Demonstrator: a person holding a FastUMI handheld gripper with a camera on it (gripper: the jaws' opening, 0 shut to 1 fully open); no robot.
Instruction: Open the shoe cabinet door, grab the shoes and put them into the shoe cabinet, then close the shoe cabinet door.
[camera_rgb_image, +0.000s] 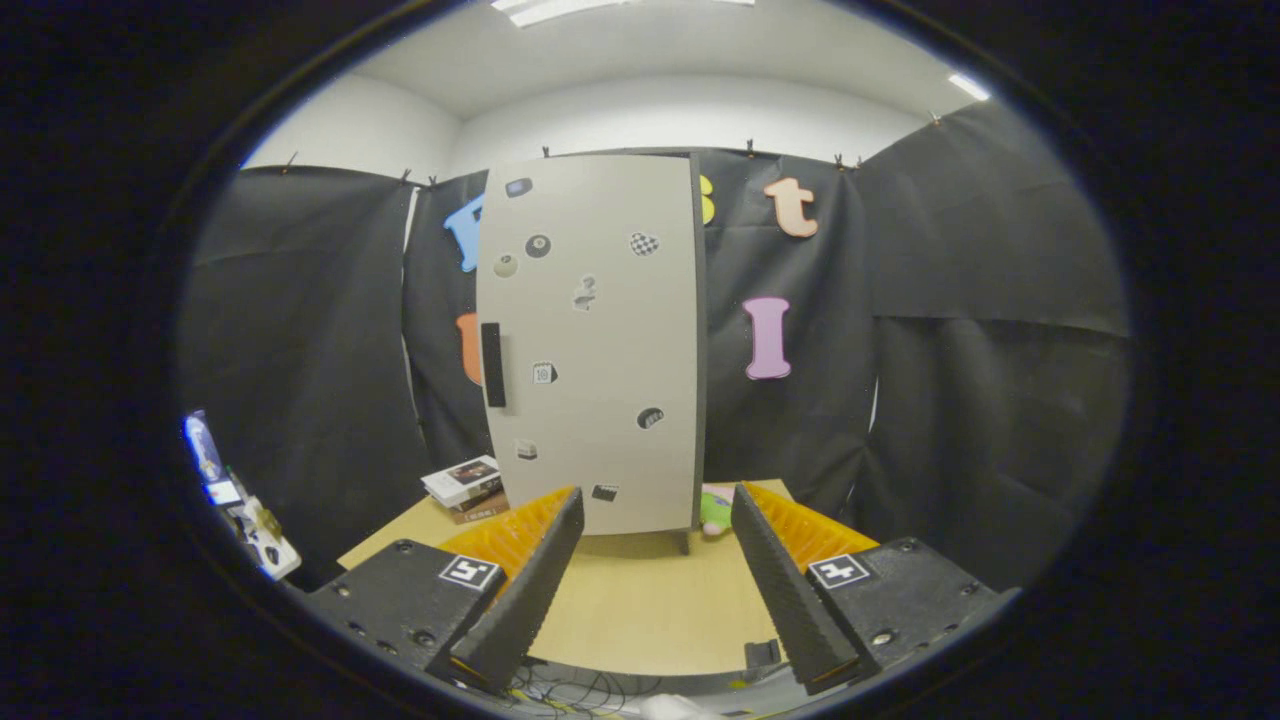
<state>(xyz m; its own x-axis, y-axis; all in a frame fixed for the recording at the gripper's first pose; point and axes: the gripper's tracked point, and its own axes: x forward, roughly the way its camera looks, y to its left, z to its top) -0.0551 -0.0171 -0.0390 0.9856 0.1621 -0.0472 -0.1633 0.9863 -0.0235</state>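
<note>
Tongs (655, 500) gape wide, empty, above wooden table (640, 600); shut shoe cabinet (592, 345) stands beyond.

The shoe cabinet door (600, 340) is pale grey, dotted with small black-and-white stickers, with a black handle (493, 364). The desk (650, 600) is light wood.

one shoe cabinet (600, 350), two books (465, 485), one table (640, 610)
</note>
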